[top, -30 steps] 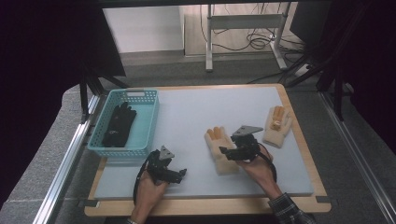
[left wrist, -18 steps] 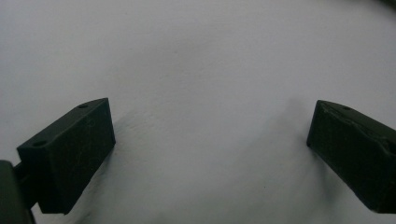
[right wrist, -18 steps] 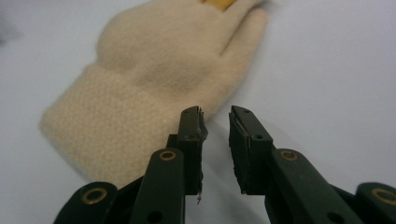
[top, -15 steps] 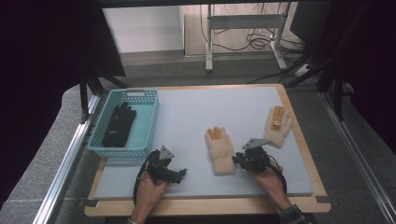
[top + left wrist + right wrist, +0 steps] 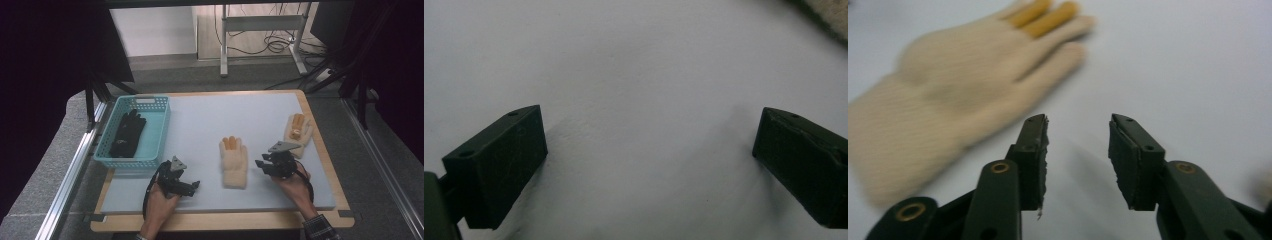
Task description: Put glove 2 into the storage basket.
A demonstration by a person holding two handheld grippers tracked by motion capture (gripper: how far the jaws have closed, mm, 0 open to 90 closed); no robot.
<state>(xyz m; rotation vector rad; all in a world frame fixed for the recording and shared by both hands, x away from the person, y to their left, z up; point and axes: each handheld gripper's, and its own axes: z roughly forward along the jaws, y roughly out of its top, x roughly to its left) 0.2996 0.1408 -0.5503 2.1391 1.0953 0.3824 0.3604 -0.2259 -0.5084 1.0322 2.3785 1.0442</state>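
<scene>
A cream knitted glove [image 5: 234, 161] with orange fingertips lies flat in the middle of the white mat; it also fills the upper left of the right gripper view [image 5: 963, 85]. My right gripper [image 5: 260, 165] sits just right of it, low over the mat. Its jaws [image 5: 1078, 127] have just been opening, stand apart with nothing between them, and do not touch the glove. A second cream glove [image 5: 297, 128] lies at the right edge. My left gripper [image 5: 194, 186] rests near the front, open wide [image 5: 649, 120] over bare mat.
A teal basket [image 5: 131, 161] stands at the left of the table with a black glove [image 5: 127, 134] inside. A wooden frame [image 5: 327, 165] borders the white mat [image 5: 210, 120]. Metal rails run along both sides of the table.
My right gripper has drawn back from the middle glove's right edge toward the front right. The glove stays flat on the mat. The left gripper has not moved.
</scene>
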